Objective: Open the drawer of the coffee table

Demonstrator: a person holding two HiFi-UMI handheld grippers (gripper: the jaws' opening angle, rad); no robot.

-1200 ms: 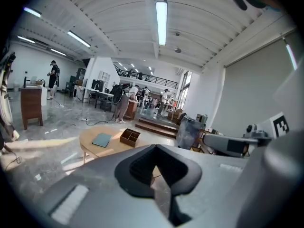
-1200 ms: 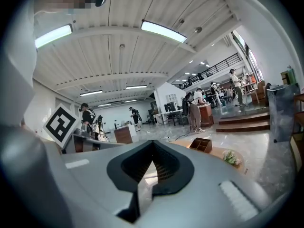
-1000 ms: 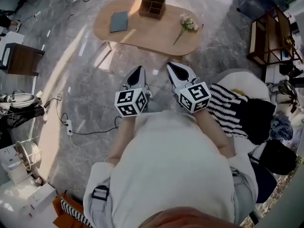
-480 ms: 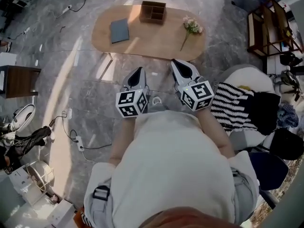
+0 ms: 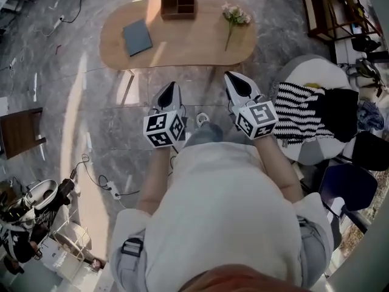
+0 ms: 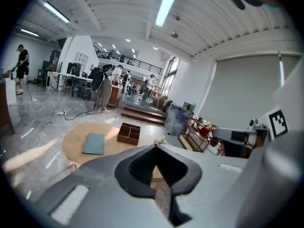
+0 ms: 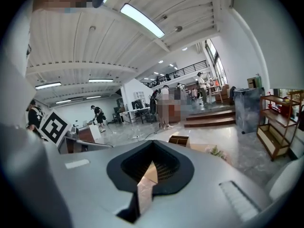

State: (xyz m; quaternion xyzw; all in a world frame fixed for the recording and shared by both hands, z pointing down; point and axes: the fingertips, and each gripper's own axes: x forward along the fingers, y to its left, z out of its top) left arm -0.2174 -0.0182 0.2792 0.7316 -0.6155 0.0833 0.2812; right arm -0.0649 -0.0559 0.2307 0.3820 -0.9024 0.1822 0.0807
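Observation:
The coffee table (image 5: 182,44) is an oval of light wood at the top of the head view; no drawer shows from above. On it lie a grey-blue book (image 5: 137,37), a divided wooden box (image 5: 178,3) and a flower sprig (image 5: 232,18). My left gripper (image 5: 171,87) and right gripper (image 5: 230,76) point at the table's near edge, short of it, both shut and empty. In the left gripper view the table (image 6: 76,144) shows beyond the shut left gripper (image 6: 156,146). The right gripper (image 7: 153,142) hides most of the table; the box (image 7: 179,140) peeks over it.
A white pouf with a striped cushion (image 5: 301,123) stands right of me. A wooden rack (image 5: 331,8) is at the far right, a dark cabinet (image 5: 21,132) at the left. A power strip and cable (image 5: 109,190) lie on the floor. People stand far off.
Both grippers have moved forward towards the table's near edge and dipped a little. The view has shifted, so the table sits further left. Both stay shut.

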